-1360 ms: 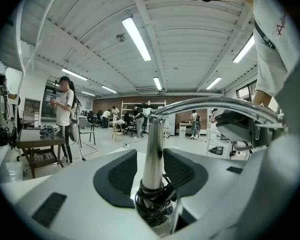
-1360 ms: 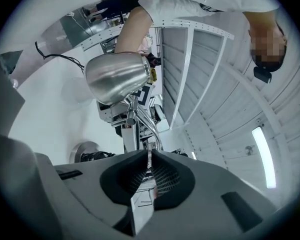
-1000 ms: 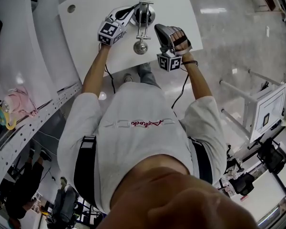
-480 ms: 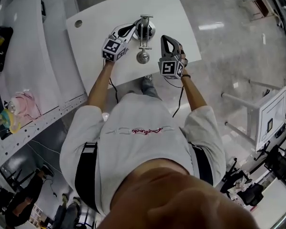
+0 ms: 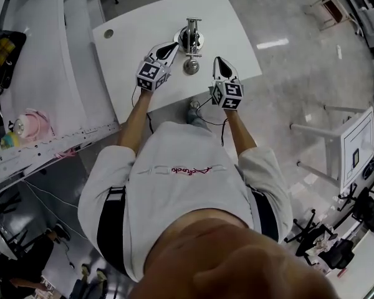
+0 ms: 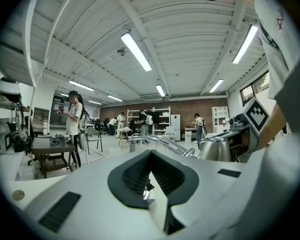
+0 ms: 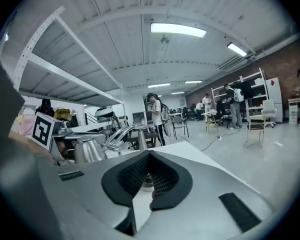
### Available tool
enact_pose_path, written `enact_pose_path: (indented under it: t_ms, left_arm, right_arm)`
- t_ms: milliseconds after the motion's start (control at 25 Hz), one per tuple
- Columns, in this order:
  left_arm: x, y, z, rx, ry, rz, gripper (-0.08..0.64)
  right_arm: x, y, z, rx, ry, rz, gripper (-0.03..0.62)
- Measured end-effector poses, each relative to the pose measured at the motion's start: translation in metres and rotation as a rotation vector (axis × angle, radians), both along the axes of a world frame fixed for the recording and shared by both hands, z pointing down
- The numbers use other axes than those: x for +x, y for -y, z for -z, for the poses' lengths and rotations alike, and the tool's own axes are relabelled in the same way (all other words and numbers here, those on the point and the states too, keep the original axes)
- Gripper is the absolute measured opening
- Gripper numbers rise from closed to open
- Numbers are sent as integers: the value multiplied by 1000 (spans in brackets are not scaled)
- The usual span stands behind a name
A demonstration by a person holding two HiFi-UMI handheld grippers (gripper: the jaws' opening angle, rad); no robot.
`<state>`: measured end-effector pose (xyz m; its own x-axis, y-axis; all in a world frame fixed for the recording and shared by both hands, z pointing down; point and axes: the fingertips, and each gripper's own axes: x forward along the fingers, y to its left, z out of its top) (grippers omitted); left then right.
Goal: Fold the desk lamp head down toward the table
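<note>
Though slender, shiny chrome desk lamp [image 5: 191, 45]

Your worktop [image 5: 230, 23] is plain white. The desk lamp [image 5: 190, 39] on it is shiny chrome silver all over. Your left claw [image 5: 173, 45] and right claw [image 5: 217, 61] have white shells with black edging, and their pads [image 6: 132, 176] are dark grey and finely ribbed. The left marker cube [image 5: 151, 76] and right marker cube [image 5: 228, 95] carry black squares on white. Your shirt [image 5: 187, 185] is white with red lettering. At the left, a pink item [image 5: 31, 124] sits on the white shelf [image 5: 50, 148]. The floor [image 5: 299, 73] is glossy grey.
</note>
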<state>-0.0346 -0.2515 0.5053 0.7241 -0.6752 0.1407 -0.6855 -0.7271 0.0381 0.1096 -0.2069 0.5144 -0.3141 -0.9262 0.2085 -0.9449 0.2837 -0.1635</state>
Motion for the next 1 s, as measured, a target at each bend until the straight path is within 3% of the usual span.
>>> enact_pose_path:
  t_ms: [280, 560, 1000]
  left_arm:
    - [-3, -60, 6, 15, 18, -50, 25]
    - [-17, -103, 6, 6, -23, -40, 25]
    - [-2, -158, 9, -7, -34, -5, 25]
  right_arm:
    - [-25, -52, 10, 30, 13, -24, 15]
    - [-52, -100, 10, 33, -5, -15, 15]
    - [-47, -145, 20, 52, -41, 17, 17]
